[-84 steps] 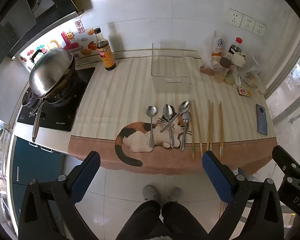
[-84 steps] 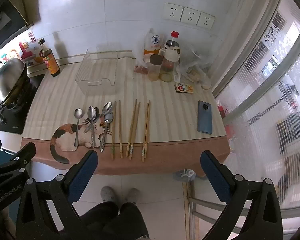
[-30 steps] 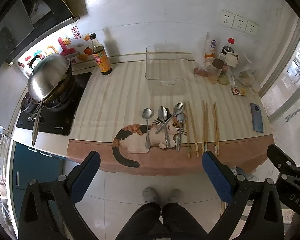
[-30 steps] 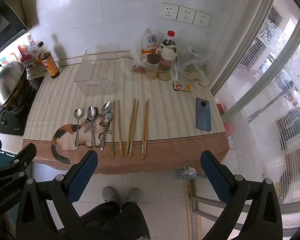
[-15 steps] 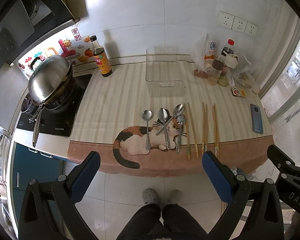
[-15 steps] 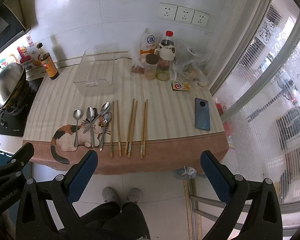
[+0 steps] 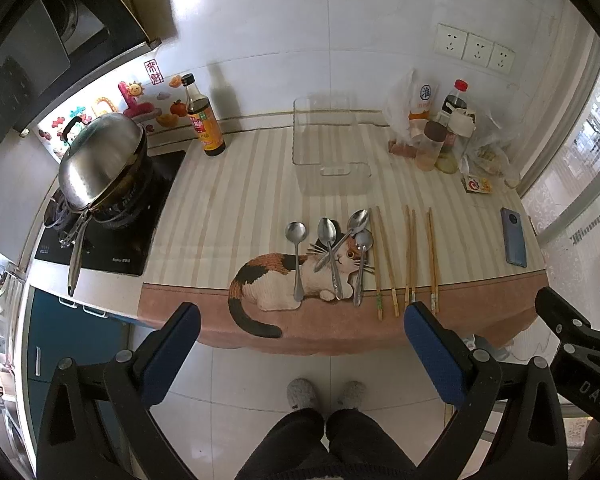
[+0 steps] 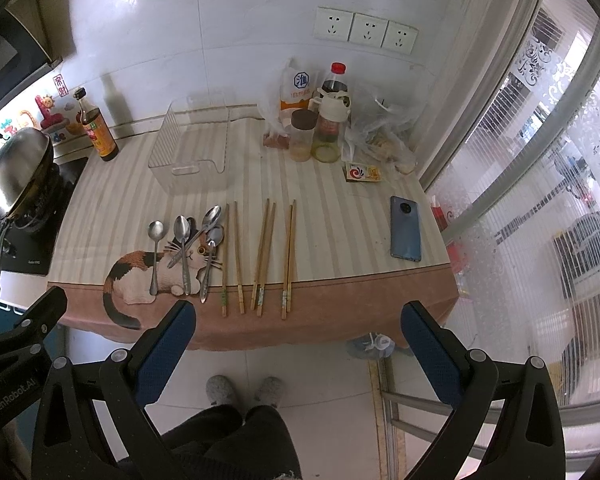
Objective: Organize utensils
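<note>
Several steel spoons point(image 7: 332, 254) point(image 8: 186, 252) lie on the cat picture of the counter cloth, two of them crossed. Several wooden chopsticks point(image 7: 410, 256) point(image 8: 264, 254) lie in pairs to their right, ends near the front edge. A clear plastic bin point(image 7: 328, 148) point(image 8: 192, 140) stands behind them and looks empty. My left gripper point(image 7: 300, 356) is open and empty, held above the floor in front of the counter. My right gripper point(image 8: 298, 354) is open and empty, also in front of the counter, off to the right.
A wok with a lid point(image 7: 100, 160) sits on the stove at the left. A sauce bottle point(image 7: 204, 120) stands at the back. Jars, bottles and bags point(image 8: 320, 120) crowd the back right. A blue phone point(image 8: 406, 228) lies at the right edge, near the window.
Both views have shifted slightly; the counter sits a little further off and lower than 2.8 s ago. Nothing on the counter has moved. Both grippers stay open.
</note>
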